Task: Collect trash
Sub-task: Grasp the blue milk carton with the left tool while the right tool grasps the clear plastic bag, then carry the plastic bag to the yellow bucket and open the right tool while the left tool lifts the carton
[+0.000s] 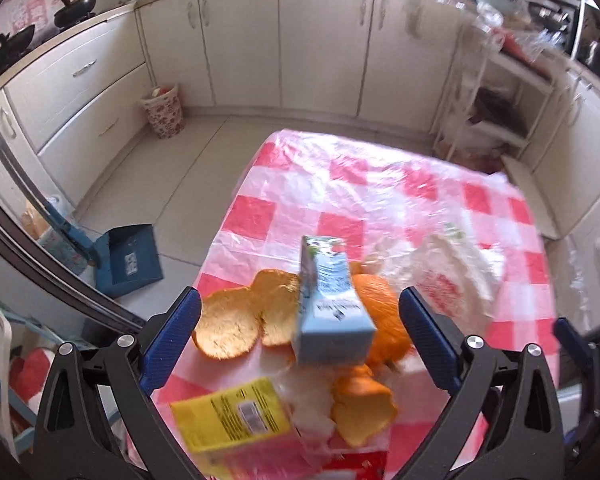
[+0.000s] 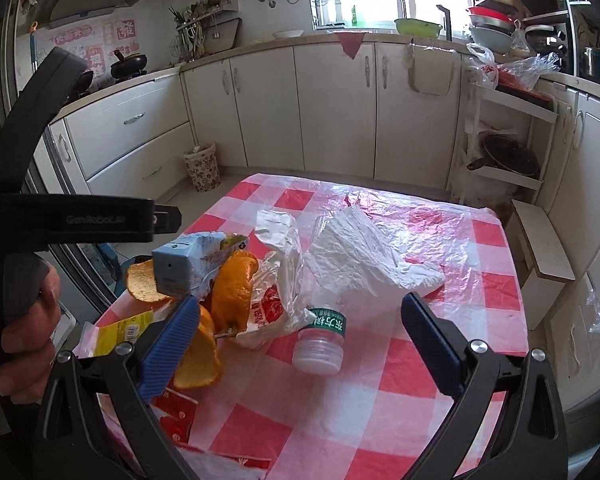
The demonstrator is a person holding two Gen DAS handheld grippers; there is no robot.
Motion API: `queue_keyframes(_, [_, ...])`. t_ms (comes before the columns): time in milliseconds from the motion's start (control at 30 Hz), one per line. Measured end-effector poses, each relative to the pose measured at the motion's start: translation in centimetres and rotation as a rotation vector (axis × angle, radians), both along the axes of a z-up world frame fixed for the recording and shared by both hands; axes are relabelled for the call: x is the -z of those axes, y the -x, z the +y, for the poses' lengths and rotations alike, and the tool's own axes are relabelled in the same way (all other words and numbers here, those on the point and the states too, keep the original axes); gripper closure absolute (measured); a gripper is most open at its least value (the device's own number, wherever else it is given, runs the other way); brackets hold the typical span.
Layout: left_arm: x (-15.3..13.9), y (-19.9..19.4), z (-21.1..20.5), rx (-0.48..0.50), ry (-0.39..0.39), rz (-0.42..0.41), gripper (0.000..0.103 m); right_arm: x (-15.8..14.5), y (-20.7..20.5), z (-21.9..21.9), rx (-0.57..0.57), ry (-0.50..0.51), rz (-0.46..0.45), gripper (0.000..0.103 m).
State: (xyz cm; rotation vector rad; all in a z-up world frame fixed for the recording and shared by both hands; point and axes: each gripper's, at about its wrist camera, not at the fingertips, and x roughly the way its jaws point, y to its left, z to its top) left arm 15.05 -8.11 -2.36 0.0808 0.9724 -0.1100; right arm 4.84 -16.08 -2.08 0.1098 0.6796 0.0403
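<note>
On the red-and-white checked table (image 1: 340,184) lies a heap of trash. A light-blue carton (image 1: 328,304) leans tilted on orange peels (image 1: 228,332), beside a yellow packet (image 1: 232,416) and a white printed plastic bag (image 1: 448,280). My left gripper (image 1: 300,296) is open, its blue pads standing wide on either side of the carton without touching it. My right gripper (image 2: 300,302) is open too, above a clear plastic bottle (image 2: 320,344) with a green label that lies on its side. Crumpled white plastic (image 2: 364,256) lies behind the bottle. The carton (image 2: 184,264) and the orange peels (image 2: 236,288) are to the left.
A patterned waste basket (image 2: 202,166) stands on the floor by the cabinets, and a blue dustpan (image 1: 128,260) lies left of the table. A white shelf (image 2: 508,140) and a low stool (image 2: 540,256) stand to the right. A hand (image 2: 28,320) holds the left gripper's handle. Red wrappers (image 2: 176,412) lie near the table's front edge.
</note>
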Motion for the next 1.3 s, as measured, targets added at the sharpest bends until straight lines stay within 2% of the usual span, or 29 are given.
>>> queue_keyframes(167, [2.7,-2.2,-0.5,0.012,0.005,0.092,0.008,1.3,-2.0,0.0,-0.008,-0.032,0.037,0.009])
queue_keyframes(233, [3.0,-2.6,-0.6,0.016,0.006,0.095,0.009,1.5,-2.5,0.3,-0.026,-0.031,0.051,0.022])
queue_keyframes(300, [3.6,-3.0,-0.5,0.01,-0.004,0.112,0.019,1.9,-3.2,0.2,-0.025,-0.052,0.069,0.03])
queue_keyframes(333, [3.9,-3.1,-0.3,0.008,-0.003,0.126,0.03,2.1,-3.5,0.0,-0.025,-0.068,0.079,0.035])
queue_keyframes(367, [4.4,-3.3,0.1,0.007,0.02,0.15,0.044,2.3,-3.8,-0.1,-0.03,-0.088,0.091,0.047])
queue_keyframes(433, [5.3,-3.7,1.0,0.001,0.078,0.202,0.06,2.7,-4.3,-0.4,-0.042,-0.126,0.108,0.075])
queue_keyframes(500, [5.4,-3.9,2.1,-0.006,0.142,0.222,0.061,2.8,-4.5,-0.5,-0.055,-0.174,0.117,0.09])
queue_keyframes(533, [5.1,-3.9,2.6,-0.005,0.167,0.218,0.063,2.8,-4.5,-0.6,-0.059,-0.197,0.115,0.094])
queue_keyframes(633, [3.9,-3.5,3.7,0.003,0.214,0.19,0.063,2.3,-4.2,-1.1,-0.059,-0.24,0.086,0.098])
queue_keyframes(767, [2.4,-2.7,4.6,0.013,0.26,0.15,0.064,1.0,-3.3,-1.8,-0.052,-0.275,0.012,0.098])
queue_keyframes(900, [0.9,-1.9,5.2,0.032,0.337,0.092,0.064,-1.4,-1.7,-2.9,-0.038,-0.278,-0.109,0.099])
queue_keyframes(933, [0.4,-1.7,5.3,0.038,0.345,0.072,0.08,-2.0,-1.4,-3.1,-0.036,-0.255,-0.138,0.098])
queue_keyframes(967, [-0.1,-1.4,5.3,0.054,0.358,0.054,0.089,-2.6,-1.2,-3.1,-0.036,-0.231,-0.156,0.099])
queue_keyframes(1067, [-0.4,-1.0,4.9,0.078,0.361,0.046,0.089,-3.2,-0.5,-3.7,-0.028,-0.198,-0.183,0.099])
queue_keyframes(1133, [0.4,-1.0,4.4,0.089,0.315,0.08,0.089,-3.4,-0.4,-4.6,-0.015,-0.212,-0.179,0.099])
queue_keyframes(1200, [1.3,-1.0,4.4,0.077,0.304,0.116,0.088,-3.4,-0.1,-5.5,0.002,-0.233,-0.176,0.099])
queue_keyframes(1233, [1.6,-1.1,4.6,0.066,0.296,0.129,0.08,-3.5,0.2,-5.8,0.009,-0.244,-0.175,0.099])
queue_keyframes(1300, [2.0,-1.3,5.2,0.046,0.275,0.145,0.045,-3.5,0.9,-6.4,0.019,-0.258,-0.175,0.098])
